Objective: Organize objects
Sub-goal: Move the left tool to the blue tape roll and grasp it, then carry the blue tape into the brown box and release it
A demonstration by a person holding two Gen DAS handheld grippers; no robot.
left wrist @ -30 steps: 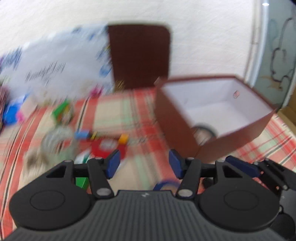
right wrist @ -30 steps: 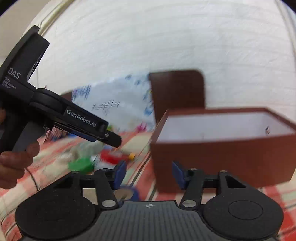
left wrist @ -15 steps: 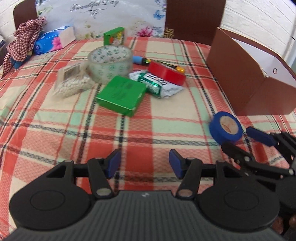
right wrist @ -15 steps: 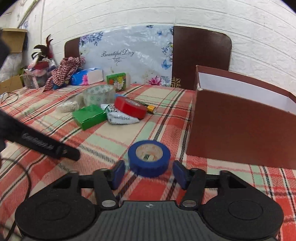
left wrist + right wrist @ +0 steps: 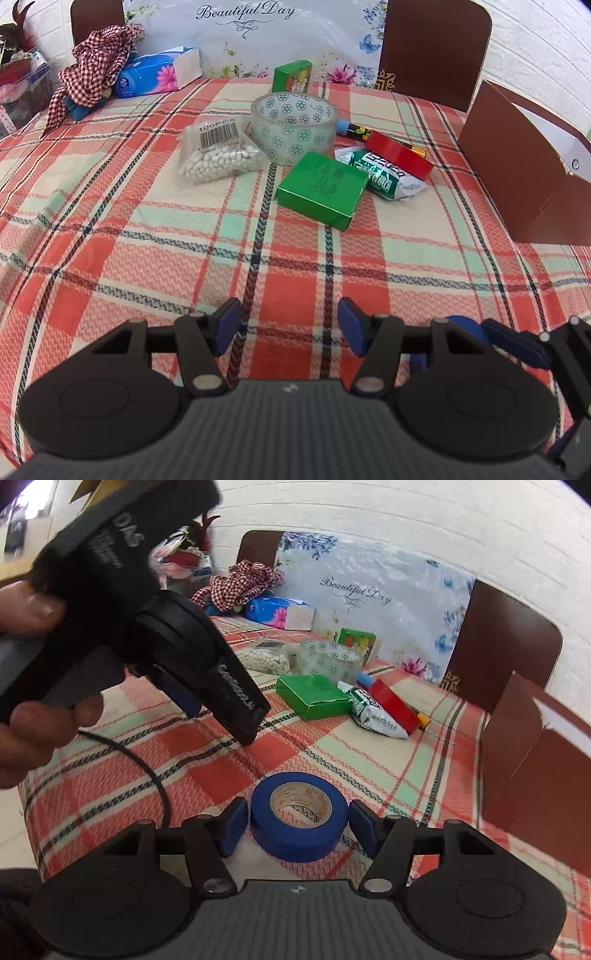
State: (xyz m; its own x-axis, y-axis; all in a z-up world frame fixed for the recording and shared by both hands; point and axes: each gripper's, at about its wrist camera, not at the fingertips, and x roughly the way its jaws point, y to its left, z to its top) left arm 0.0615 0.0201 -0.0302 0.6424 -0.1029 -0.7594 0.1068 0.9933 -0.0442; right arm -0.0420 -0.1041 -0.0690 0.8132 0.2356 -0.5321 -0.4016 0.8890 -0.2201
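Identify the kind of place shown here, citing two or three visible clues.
Probably a home dining area: a table under a plaid tablecloth, brown chairs against a white brick wall, and a tissue box among household clutter.

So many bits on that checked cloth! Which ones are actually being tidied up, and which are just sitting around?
Part of the tidying:
- blue tape roll, lying between the right claw pads, which are closing
- brown box
- clear tape roll
- green box
- red tape roll
- bag of beads

Probably just lying about:
- tissue pack
- checked cloth bundle
- chair
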